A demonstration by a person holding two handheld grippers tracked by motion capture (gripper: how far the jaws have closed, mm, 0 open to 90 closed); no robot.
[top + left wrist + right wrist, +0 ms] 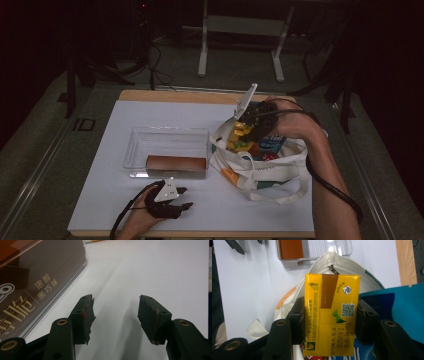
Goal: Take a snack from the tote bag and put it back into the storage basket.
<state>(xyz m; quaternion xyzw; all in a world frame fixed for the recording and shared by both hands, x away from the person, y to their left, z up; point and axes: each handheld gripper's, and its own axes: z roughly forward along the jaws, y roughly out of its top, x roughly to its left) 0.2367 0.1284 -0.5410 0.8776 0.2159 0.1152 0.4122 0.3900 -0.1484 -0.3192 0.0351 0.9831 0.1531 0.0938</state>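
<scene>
The work looked partly done: one brown box (176, 163) already lay in the clear plastic tray (167, 135) at the centre of the high view, along the tray's near wall, while several more packets remained in the white tote bag (260, 172) to the right of the tray. The right gripper (331, 315) was clamped on a yellow drink carton (331, 312), its two black pads pressing the carton's narrow sides, and in the right gripper view the carton stood upright between them in the middle of the frame, above the bag's open mouth, with a blue packet (402, 307) at the right edge. In the high view that gripper sat at the upper right over the bag. What seemed left was to carry the carton across to the tray and then fetch the remaining items. The left gripper (115, 312) rested at the lower left on the white table sheet (155, 270), its jaws apart with nothing between them, just beside the tray's corner.
</scene>
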